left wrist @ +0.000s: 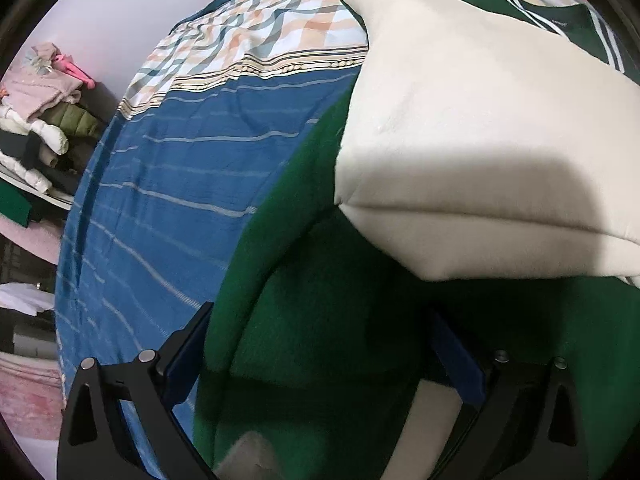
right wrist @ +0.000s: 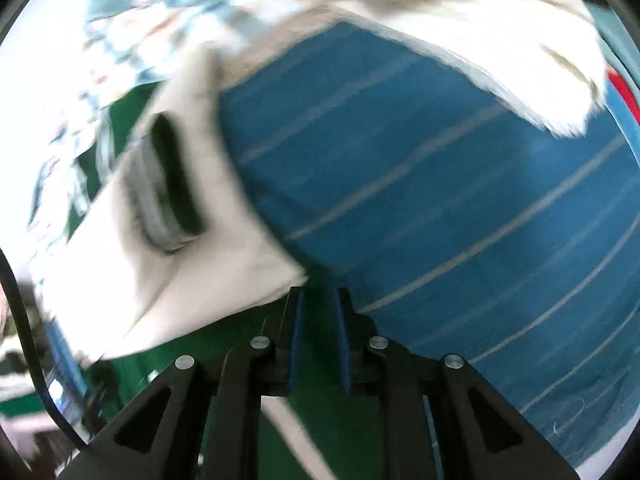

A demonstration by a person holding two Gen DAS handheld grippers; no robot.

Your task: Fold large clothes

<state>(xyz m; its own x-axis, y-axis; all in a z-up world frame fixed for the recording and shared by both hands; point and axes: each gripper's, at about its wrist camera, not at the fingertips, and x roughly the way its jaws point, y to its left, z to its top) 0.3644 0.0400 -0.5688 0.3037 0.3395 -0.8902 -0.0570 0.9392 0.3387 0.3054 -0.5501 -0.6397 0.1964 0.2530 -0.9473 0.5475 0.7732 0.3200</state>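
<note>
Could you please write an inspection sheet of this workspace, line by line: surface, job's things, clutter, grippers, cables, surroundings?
Surface: bed with a blue striped sheet and a checked cover further back.
Job's things: green and cream garment spread on the bed, a cream part lying over the green.
Clutter: nothing seen on the bed itself.
Grippers: left gripper wide open over green fabric; right gripper nearly closed, green fabric between its jaws, whether it is pinched is unclear.
Cables: one black cable at the left edge of the right wrist view.
Surroundings: pile of clothes beside the bed, against a pale wall.
</note>
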